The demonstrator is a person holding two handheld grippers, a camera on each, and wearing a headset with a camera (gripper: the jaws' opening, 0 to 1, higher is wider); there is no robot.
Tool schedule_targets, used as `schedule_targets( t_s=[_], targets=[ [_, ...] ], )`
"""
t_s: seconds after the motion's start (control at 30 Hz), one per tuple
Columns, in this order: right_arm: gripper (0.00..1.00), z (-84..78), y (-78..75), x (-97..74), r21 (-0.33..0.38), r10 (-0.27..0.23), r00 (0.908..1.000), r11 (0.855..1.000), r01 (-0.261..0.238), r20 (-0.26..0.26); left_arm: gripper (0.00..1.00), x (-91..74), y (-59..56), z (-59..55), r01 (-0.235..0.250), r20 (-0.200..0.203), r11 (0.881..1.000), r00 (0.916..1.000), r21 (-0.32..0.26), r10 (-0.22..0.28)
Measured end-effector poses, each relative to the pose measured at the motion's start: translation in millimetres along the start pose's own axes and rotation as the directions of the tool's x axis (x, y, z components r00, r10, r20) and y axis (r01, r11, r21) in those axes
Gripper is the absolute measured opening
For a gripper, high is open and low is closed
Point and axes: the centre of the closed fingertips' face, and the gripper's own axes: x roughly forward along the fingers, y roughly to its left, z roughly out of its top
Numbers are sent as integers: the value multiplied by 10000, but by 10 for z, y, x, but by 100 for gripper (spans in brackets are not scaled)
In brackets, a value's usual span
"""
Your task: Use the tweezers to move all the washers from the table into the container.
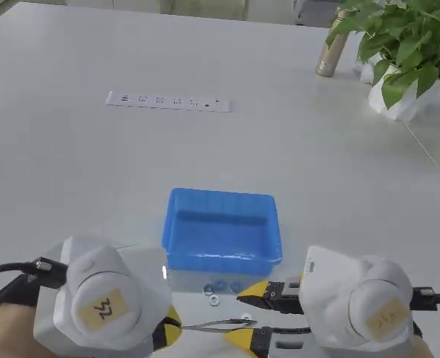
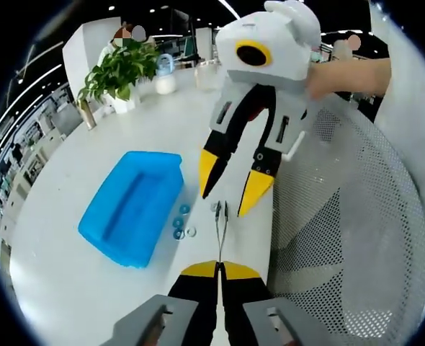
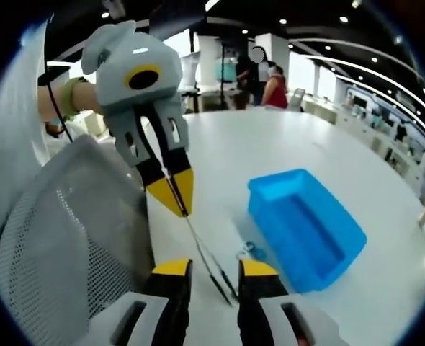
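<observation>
A blue container [image 1: 221, 230] stands on the white table [image 1: 93, 171]. Several small washers [image 1: 218, 289], blue ones and a white one, lie just in front of it, and appear as washers [image 2: 181, 223] beside the container [image 2: 133, 205]. My left gripper [image 1: 171, 328] is shut on thin metal tweezers [image 1: 220, 324], which point right. In the left gripper view the tweezers [image 2: 219, 231] run from my left gripper [image 2: 220, 270] up to the right gripper [image 2: 227, 200]. My right gripper [image 3: 214, 268] is open, with the tweezers [image 3: 211, 270] passing between its jaws.
A white power strip [image 1: 168, 102] lies at the far middle of the table. A potted plant [image 1: 399, 45] and a gold bottle [image 1: 330, 52] stand at the back right. A mesh chair [image 2: 342, 216] is close behind the grippers. People stand far off [image 3: 270, 83].
</observation>
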Motion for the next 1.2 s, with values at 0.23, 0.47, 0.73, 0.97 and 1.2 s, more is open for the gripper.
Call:
schedule_targets(
  t_s=[0.23, 0.47, 0.73, 0.97, 1.2],
  targets=[
    [13, 10, 182, 164, -1141, 992, 9950, 9886, -979, 60, 0, -144, -69, 275, 205, 515, 9998, 9985, 51, -207],
    [5, 2, 143, 154, -1747, 1207, 9927, 9773, -1198, -56, 0, -152, -67, 397, 257, 582, 9994, 9979, 213, -269],
    [5, 44, -73, 60, -985, 476, 9982, 9942, -438, 371, 0, -113, 96, 610, 377, 555, 9990, 9977, 251, -390],
    [5, 91, -122, 69, -432, 413, 9966, 9983, -383, 713, 0, -80, 158, 708, 624, 519, 9968, 9965, 500, -650],
    [5, 72, -143, 50, -267, 226, 9973, 9994, -208, 703, 0, -66, 148, 720, 744, 542, 9953, 9955, 619, -778]
  ],
)
